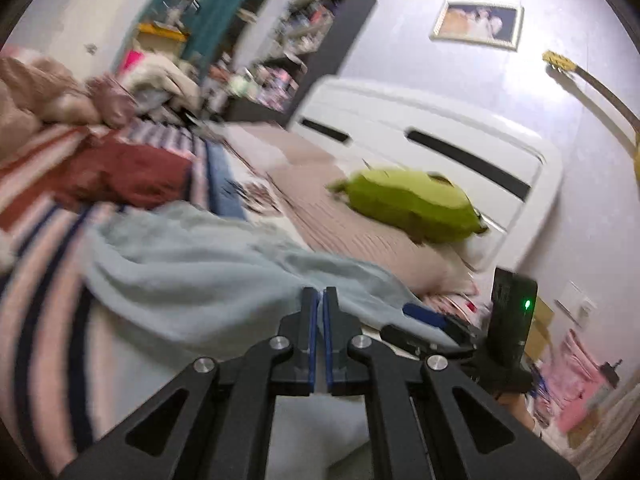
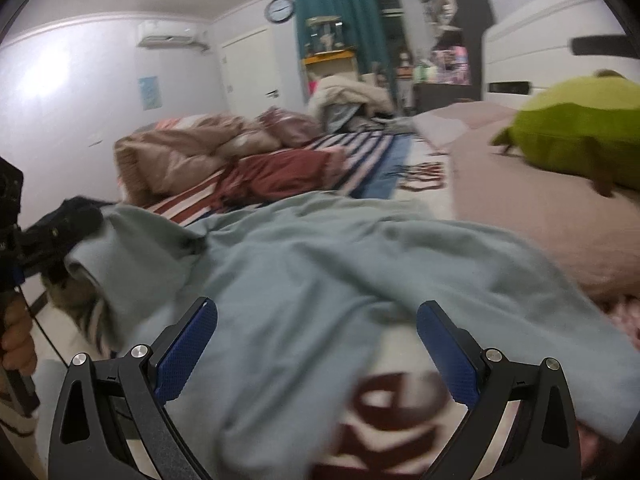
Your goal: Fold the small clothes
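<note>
A light blue garment (image 1: 192,268) lies rumpled across the bed; it also fills the middle of the right wrist view (image 2: 320,248). My left gripper (image 1: 321,300) is shut on an edge of this garment, which hangs below its fingers. In the right wrist view the left gripper (image 2: 68,220) shows at the far left, holding up a corner of the cloth. My right gripper (image 2: 316,320) is open, its blue pads (image 2: 188,344) wide apart just above the garment's near edge. It shows at the lower right of the left wrist view (image 1: 432,320).
A dark red garment (image 2: 280,172) and beige bedding (image 2: 180,152) lie farther back on the striped bedspread (image 2: 360,148). A green plush cushion (image 2: 580,132) sits on a pink blanket (image 2: 520,200) by the white headboard (image 1: 440,136). Cluttered shelves (image 1: 304,40) stand behind.
</note>
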Demonstrator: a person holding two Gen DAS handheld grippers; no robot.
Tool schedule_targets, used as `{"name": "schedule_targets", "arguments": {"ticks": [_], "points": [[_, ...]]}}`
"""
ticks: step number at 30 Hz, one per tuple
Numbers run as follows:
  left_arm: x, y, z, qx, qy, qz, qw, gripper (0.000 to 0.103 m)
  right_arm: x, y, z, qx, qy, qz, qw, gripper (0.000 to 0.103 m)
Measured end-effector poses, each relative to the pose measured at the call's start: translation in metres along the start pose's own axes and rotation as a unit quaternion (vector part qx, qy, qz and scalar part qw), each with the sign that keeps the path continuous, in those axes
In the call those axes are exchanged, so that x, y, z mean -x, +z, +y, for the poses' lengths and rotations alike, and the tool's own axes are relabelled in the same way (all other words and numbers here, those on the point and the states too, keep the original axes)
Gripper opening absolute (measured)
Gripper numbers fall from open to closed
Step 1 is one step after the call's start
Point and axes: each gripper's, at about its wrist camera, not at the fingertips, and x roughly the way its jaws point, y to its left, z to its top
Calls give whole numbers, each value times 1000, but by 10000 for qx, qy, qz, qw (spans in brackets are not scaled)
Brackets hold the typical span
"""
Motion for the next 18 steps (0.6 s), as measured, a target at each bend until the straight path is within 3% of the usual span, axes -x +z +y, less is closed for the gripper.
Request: {"name": "schedule_targets", "arguments": {"ticks": [5, 7, 8, 9, 10, 14, 17, 18], "points": [[-47, -24, -9, 67, -205, 821, 9964, 1, 14, -10, -35, -210, -358, 61, 9991, 100], [-47, -30, -9, 77, -241, 940, 9953, 12, 14, -13, -40, -195, -327, 135, 9992, 100], [-45, -31, -9, 63, -263, 926, 9953, 19, 13, -14, -40, -158, -251, 182, 9994, 100], [-37, -30, -9, 29, -199, 836, 9963, 35, 12, -15, -37, -117, -172, 224, 9995, 100], [-32, -29, -8, -12, -87, 764, 9970, 42, 9, -14, -34, -65, -50, 273, 9996, 100], [-6, -23, 11, -79, 550, 596, 9967, 43, -10, -10, -11, 133, 706, 505, 9961, 100], [12, -20, 31, 98, 764, 448, 9960, 45, -35, -9, 6, 235, 1222, 857, 9885, 78], [16, -20, 38, 138, 849, 403, 9955, 48, -44, -10, 10, 246, 1302, 981, 9863, 76]]}}
